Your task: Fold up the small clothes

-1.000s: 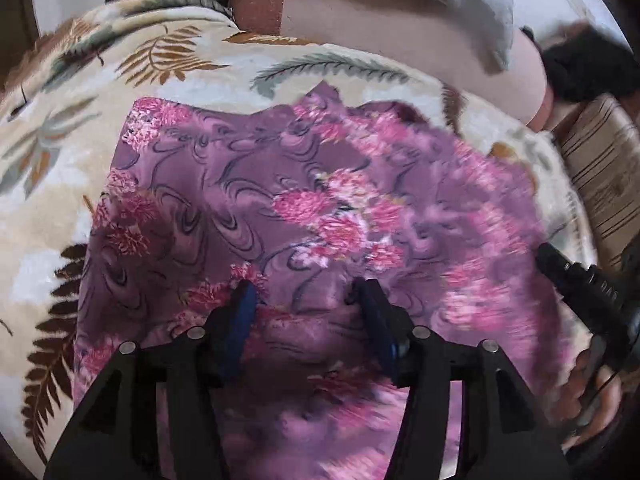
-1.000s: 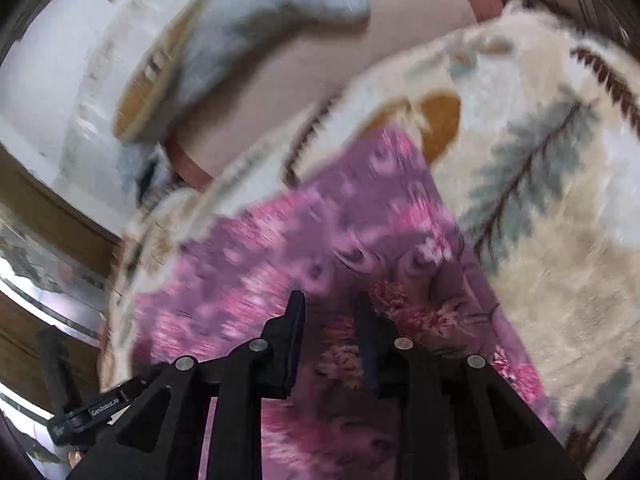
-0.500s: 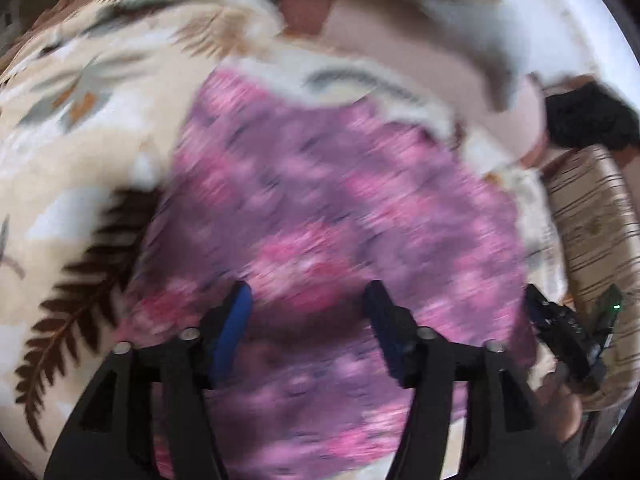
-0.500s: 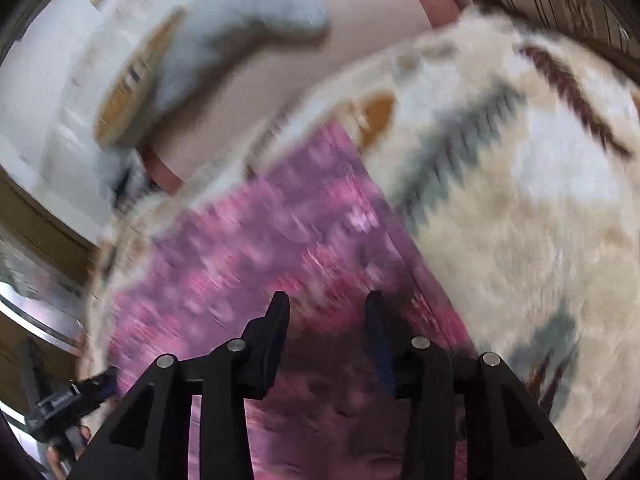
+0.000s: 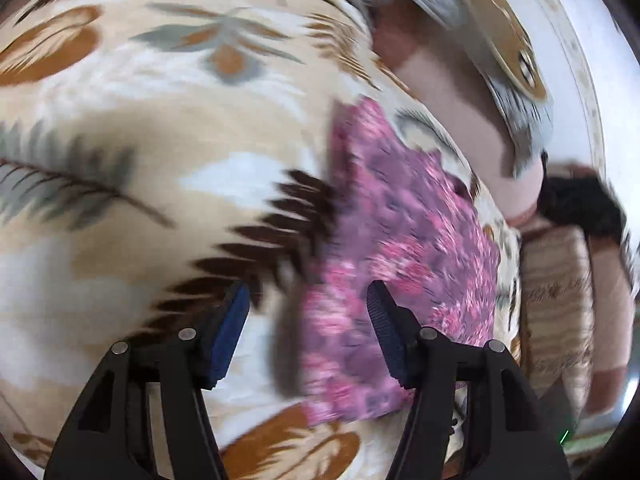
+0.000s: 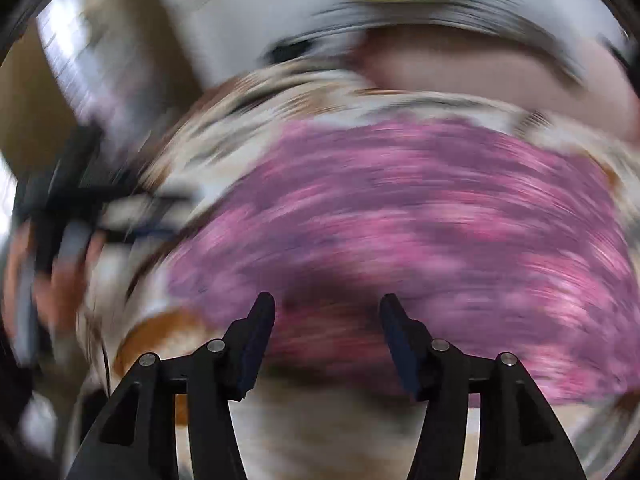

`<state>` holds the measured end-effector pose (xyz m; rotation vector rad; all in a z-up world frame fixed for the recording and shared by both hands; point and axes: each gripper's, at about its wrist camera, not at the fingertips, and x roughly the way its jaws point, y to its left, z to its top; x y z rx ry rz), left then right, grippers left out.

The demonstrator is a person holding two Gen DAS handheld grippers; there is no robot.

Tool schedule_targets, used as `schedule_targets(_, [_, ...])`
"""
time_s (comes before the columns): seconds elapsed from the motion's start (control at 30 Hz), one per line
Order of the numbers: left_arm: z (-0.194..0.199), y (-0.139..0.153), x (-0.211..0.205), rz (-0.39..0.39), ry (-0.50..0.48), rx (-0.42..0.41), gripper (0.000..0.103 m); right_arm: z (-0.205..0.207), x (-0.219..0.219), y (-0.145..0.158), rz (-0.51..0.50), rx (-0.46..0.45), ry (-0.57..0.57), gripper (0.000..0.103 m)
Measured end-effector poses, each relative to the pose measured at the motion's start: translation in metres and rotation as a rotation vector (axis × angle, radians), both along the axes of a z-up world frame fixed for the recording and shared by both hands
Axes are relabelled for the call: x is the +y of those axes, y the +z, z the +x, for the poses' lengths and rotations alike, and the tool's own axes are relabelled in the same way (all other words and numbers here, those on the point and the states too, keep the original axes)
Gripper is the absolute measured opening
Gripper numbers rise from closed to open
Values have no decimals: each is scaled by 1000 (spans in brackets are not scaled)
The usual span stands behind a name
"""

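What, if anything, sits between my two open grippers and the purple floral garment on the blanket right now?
Nothing visible. The left gripper is open above the purple floral garment's left edge; the right gripper is open over its near edge. Only the leaf-print blanket lies beneath. Both views are motion-blurred, so small items could go unseen.

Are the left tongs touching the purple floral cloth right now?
Cannot tell. In the left wrist view the left tongs stand open over the purple floral cloth, but blur hides whether any pad meets the fabric.

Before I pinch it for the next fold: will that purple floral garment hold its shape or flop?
Probably flop: the purple floral garment lies flat, following the leaf-print blanket. Likely light. It may drag on that fuzzy-looking surface.
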<state>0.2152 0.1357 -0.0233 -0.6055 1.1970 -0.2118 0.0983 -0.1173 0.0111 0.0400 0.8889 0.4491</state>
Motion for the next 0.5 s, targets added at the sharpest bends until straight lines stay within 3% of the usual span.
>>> schedule_targets(0.2, [-13,-5,35,26,24,26,60,-14,100,-14,-271,-138,215,67])
schedule_targets(0.3, [-12,-5,44,27,28,27,60,-3,135,-31,-434,-206,221,69])
schedule_targets(0.4, [-7,-4,46,8,29,38,60,14,144,-34,-456,-254,174,65])
schedule_targets(0.5, [3,-4,43,-48,17,55,60,39,130,-32,-391,-196,103,18])
